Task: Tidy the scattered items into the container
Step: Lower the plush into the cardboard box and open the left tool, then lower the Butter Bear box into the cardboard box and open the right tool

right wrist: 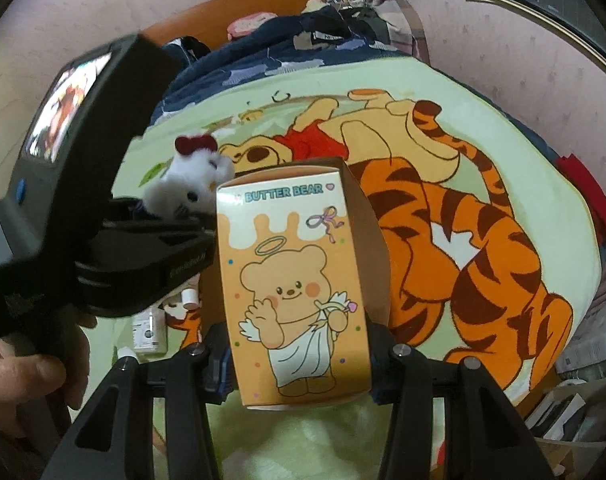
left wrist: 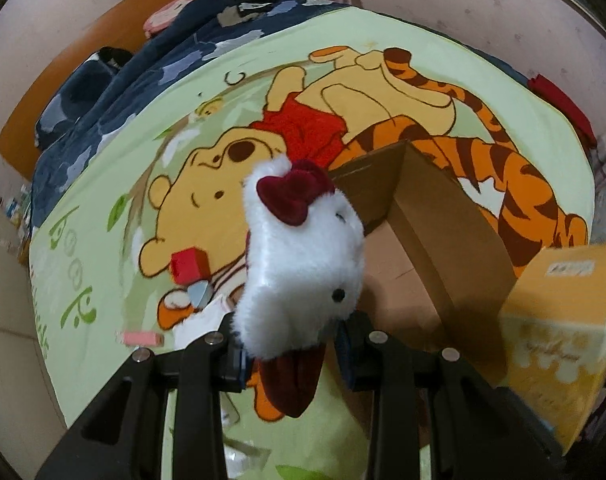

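My left gripper (left wrist: pixel 293 356) is shut on a white plush cat (left wrist: pixel 299 264) with a dark red bow, gripped by its lower body. Just behind and to the right of it stands an open brown cardboard box (left wrist: pixel 443 220) on the cartoon blanket. My right gripper (right wrist: pixel 299 364) is shut on an orange Butter Bear carton (right wrist: pixel 299 280), held upright by its sides; that carton (left wrist: pixel 563 320) also shows at the right edge of the left wrist view. In the right wrist view, the left gripper (right wrist: pixel 159 216) with the plush (right wrist: pixel 191 184) hangs to the carton's left.
A red block (left wrist: pixel 189 264), a grey wedge (left wrist: pixel 201 292) and a pink piece (left wrist: pixel 141 338) lie on the green blanket (left wrist: pixel 383 40) at the left. A small white bottle (right wrist: pixel 147 328) lies near the front. A dark blue quilt (left wrist: pixel 143 80) is piled at the back. A hand (right wrist: pixel 19 372) holds the left tool.
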Action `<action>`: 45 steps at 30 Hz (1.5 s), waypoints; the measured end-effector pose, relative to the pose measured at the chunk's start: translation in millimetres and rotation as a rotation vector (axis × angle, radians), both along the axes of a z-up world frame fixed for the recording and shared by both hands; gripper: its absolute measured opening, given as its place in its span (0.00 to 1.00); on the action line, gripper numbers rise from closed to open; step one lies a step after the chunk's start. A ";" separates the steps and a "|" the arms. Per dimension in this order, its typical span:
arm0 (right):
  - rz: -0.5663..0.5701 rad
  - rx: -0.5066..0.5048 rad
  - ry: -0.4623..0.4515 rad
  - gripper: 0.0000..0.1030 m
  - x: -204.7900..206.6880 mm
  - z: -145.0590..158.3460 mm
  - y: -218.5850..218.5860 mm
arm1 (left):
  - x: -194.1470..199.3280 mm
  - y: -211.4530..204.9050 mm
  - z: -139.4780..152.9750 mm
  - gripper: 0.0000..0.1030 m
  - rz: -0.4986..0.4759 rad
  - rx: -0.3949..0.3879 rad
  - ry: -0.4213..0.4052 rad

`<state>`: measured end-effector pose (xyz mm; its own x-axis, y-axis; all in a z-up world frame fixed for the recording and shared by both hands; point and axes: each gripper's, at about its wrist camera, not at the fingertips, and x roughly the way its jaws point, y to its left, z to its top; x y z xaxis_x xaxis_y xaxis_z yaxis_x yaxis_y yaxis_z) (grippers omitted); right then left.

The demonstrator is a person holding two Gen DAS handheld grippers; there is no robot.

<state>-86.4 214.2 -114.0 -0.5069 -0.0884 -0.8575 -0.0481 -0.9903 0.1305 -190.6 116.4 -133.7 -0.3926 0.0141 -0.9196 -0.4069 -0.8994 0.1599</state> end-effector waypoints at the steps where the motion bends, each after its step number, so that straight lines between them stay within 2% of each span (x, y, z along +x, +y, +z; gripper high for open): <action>1: -0.003 0.000 -0.008 0.47 -2.3 -2.7 1.2 | -3.5 2.7 -1.8 0.32 -0.007 -0.003 -0.003; 6: -0.011 0.001 -0.037 0.47 -10.0 -12.4 2.6 | -16.1 14.9 -9.2 0.33 -0.035 -0.009 -0.012; 10: -0.005 -0.002 -0.062 0.47 -15.3 -19.9 1.7 | -19.9 23.9 -12.4 0.39 -0.061 -0.020 -0.011; 12: -0.003 -0.008 -0.081 0.47 -18.1 -24.9 1.1 | -22.3 26.1 -13.4 0.58 -0.066 -0.036 -0.004; 13: -0.003 -0.012 -0.090 0.48 -19.4 -27.4 0.9 | -23.0 27.1 -12.7 0.72 -0.071 -0.036 0.002; 14: -0.012 -0.017 -0.098 0.49 -19.9 -29.7 2.0 | -23.4 28.0 -11.2 0.79 -0.077 -0.039 0.015; 17: -0.021 -0.036 -0.103 0.50 -20.4 -32.6 3.6 | -24.4 30.2 -5.8 0.88 -0.102 -0.042 0.040; 21: -0.024 -0.035 -0.094 0.50 -17.6 -28.4 4.4 | -26.0 27.9 -1.7 0.91 -0.102 -0.045 0.044; 27: -0.016 -0.022 -0.036 0.50 -7.9 -5.0 3.1 | -19.3 11.7 14.3 0.91 -0.055 -0.001 0.054; 32: 0.007 -0.030 0.019 0.50 7.8 16.4 -2.5 | -1.5 -10.1 39.5 0.91 -0.005 0.015 0.110; 38: 0.100 -0.011 0.071 0.50 36.9 42.3 -28.2 | 38.2 -50.7 71.0 0.91 0.089 0.056 0.161; 45: 0.253 0.003 0.074 0.50 75.1 46.1 -74.6 | 94.1 -103.6 72.3 0.91 0.224 0.079 0.110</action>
